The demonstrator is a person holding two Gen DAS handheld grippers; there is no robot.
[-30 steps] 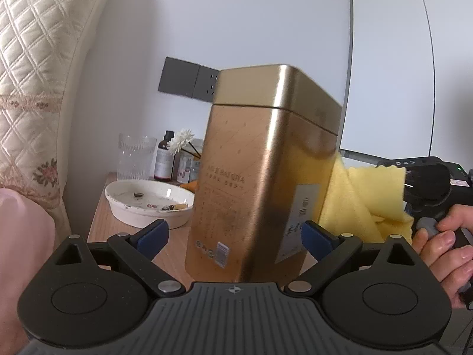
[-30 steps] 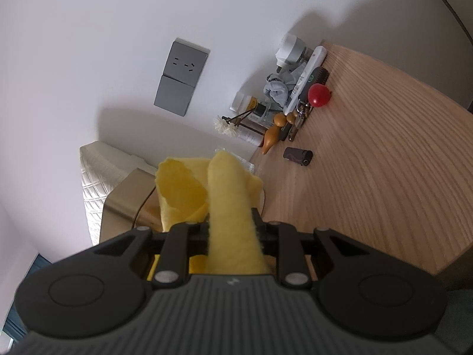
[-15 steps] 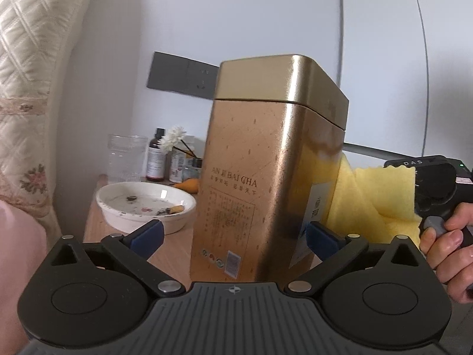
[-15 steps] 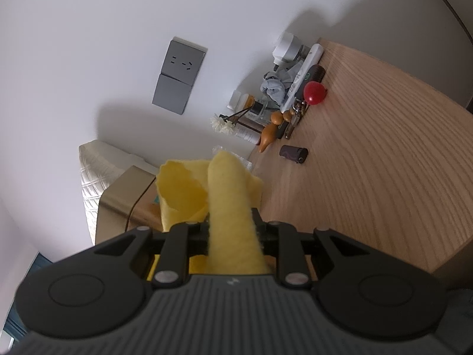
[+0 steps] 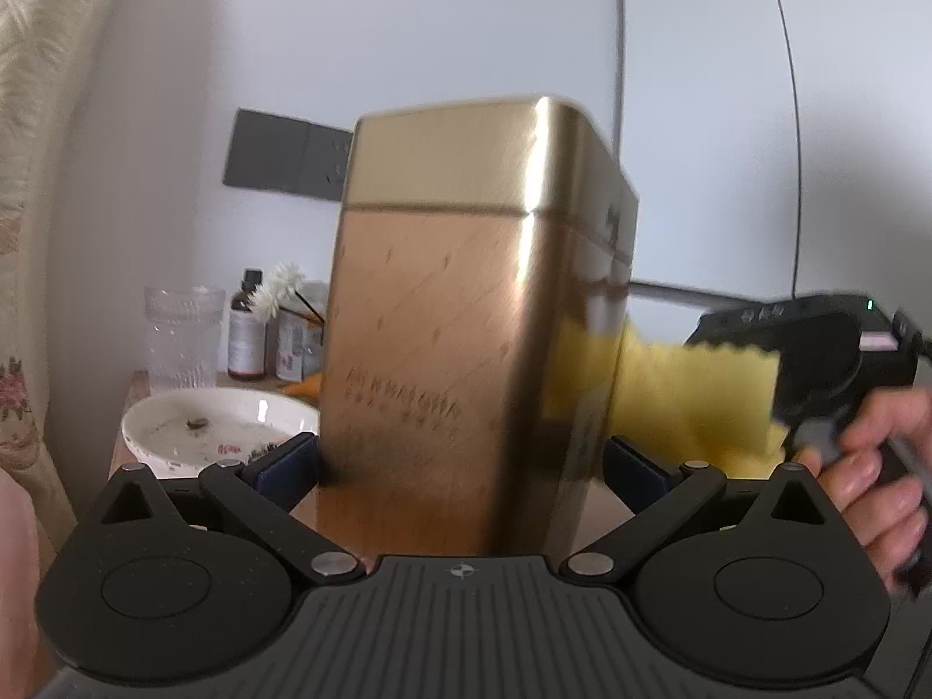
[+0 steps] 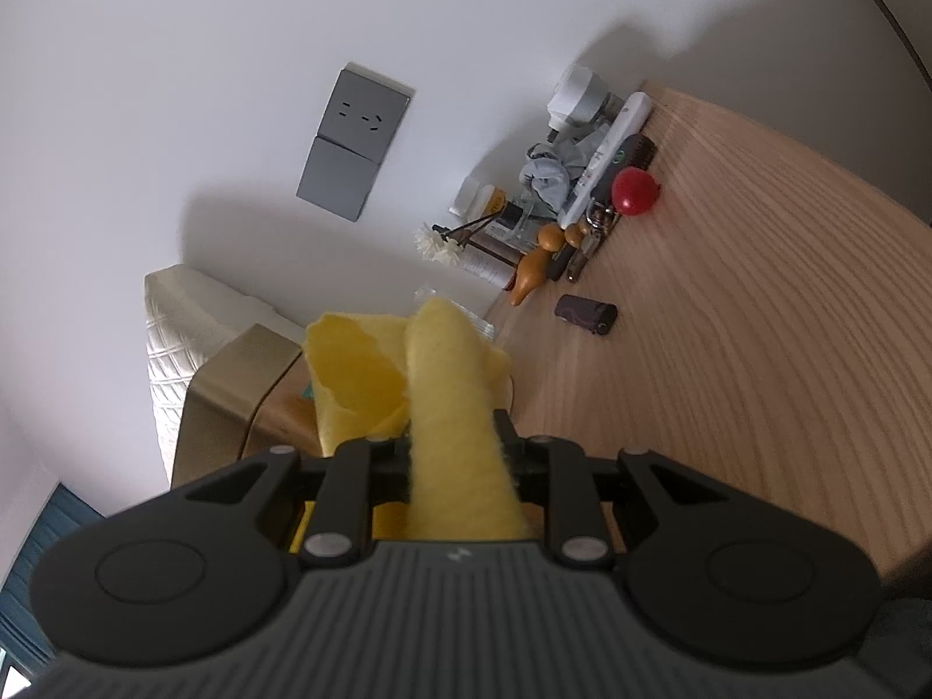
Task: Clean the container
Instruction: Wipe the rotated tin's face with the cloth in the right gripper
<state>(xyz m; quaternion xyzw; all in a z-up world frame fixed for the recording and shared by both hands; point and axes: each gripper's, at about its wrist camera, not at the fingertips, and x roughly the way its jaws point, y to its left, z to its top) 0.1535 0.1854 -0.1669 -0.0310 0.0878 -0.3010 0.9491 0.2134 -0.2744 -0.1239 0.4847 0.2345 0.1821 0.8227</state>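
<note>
Wiping the gold tin's side while I steady it.

My left gripper (image 5: pixel 460 466) has its jaws closed against the gold tin (image 5: pixel 466 338), upright on the bench (image 6: pixel 757 320), so it cannot slide. My right gripper (image 6: pixel 454 454) pinches the yellow cloth (image 5: pixel 670 390) tight, pressing it on the tin's right face; blur hides the exact contact, I think.

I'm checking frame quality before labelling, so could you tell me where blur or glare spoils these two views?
Left wrist view: the gold tin is motion-smeared, its lettering unreadable, with a bright glare stripe down its corner; the yellow cloth is soft too. Right wrist view: sharper, the red ball crisp, only fisheye bending at the edges.
</note>
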